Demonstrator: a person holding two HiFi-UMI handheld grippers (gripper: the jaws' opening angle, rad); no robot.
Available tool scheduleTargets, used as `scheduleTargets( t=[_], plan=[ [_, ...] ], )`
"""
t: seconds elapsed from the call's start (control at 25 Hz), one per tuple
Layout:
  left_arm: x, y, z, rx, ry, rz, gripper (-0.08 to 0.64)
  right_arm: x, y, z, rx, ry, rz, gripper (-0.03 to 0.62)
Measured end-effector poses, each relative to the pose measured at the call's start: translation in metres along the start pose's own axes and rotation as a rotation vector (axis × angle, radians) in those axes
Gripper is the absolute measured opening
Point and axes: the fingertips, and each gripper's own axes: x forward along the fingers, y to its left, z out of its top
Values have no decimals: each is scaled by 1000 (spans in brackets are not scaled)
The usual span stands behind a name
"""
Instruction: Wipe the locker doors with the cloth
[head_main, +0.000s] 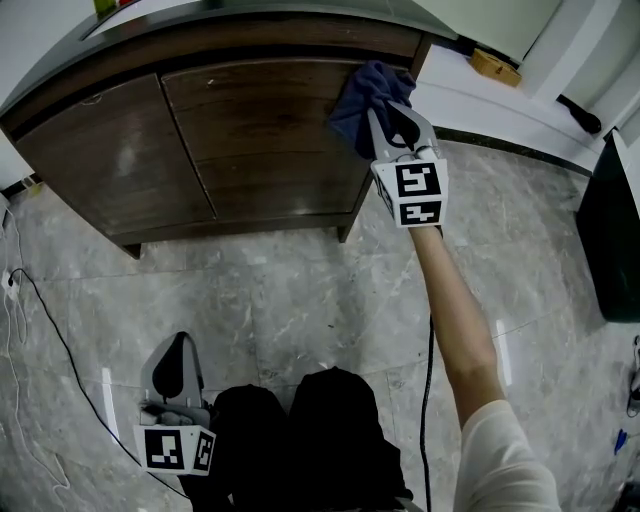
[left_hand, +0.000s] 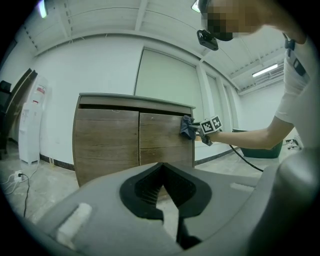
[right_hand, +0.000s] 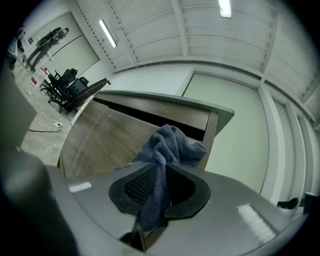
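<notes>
Two doors on wooden locker (head_main: 190, 50) — right gripper (head_main: 392, 118) pinches blue cloth (head_main: 362, 92) and presses the wad against the right door (head_main: 260, 140), near its upper right corner, arm outstretched so fabric rubs wood. Left gripper (head_main: 178, 350) hangs at lower left, jaws together, empty — apparently parked clear of wiping. Left door (head_main: 110, 160) probably next.

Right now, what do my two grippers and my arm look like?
Both the left gripper and the right gripper are grey plastic bodies tapering to two jaws lined with black ridged pads. Each carries a white cube printed with black square markers. A black cable runs from the right one. The person wears a white short sleeve and dark trousers.
</notes>
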Motion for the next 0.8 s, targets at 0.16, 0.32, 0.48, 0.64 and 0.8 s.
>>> scheduleTargets(
  t=[0.16, 0.32, 0.48, 0.64, 0.8],
  plan=[
    [-3, -3, -7, -9, 8, 1, 0, -3, 11, -28, 14, 47, 11, 64],
    [-1, -6, -7, -11, 10, -9, 1, -4, 21, -52, 31, 87, 27, 64],
    [-1, -7, -8, -14, 11, -14, 2, -4, 29, -65, 42, 105, 33, 64],
    [1, -8, -9, -18, 11, -18, 0, -4, 39, -76, 53, 121, 41, 64],
    [1, -7, -11, -25, 15, -21, 0, -5, 55, -96, 63, 158, 62, 64]
  ],
)
